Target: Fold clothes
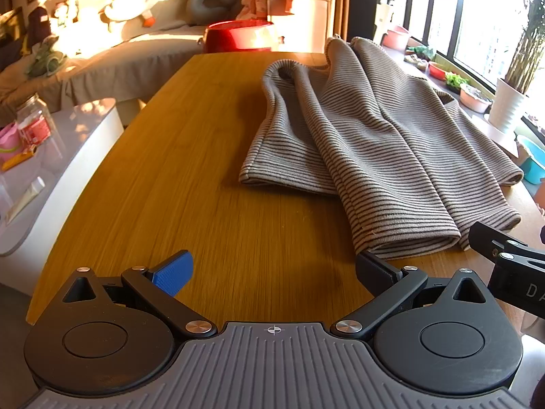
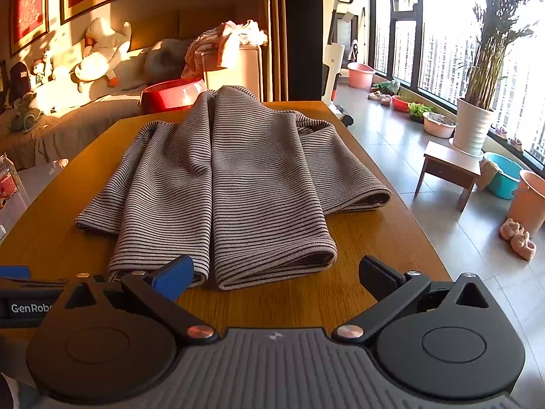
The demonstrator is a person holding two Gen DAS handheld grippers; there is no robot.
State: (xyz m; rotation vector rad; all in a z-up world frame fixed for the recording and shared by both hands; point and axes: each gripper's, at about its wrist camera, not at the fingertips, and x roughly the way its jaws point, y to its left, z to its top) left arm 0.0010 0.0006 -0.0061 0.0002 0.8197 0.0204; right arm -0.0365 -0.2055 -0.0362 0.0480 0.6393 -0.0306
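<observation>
The striped garment [image 2: 224, 184] lies lengthwise-folded on the bench [image 2: 306, 303], its near hem just ahead of both wide, empty tongs, left [image 1: 272, 272] and right [image 2: 276, 276], so the cross-fold likely comes next, needing that hem pinched.

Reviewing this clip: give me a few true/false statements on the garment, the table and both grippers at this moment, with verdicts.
1. The grey striped knit garment lies on the wooden table. True.
2. The right gripper is clamped on the garment. False: its fingers are spread and hold nothing.
3. The left gripper is open. True.
4. The garment is spread out flat in one layer. False: both sides are folded in toward the middle.
5. A red round basin sits beyond the table's far end. True.
</observation>
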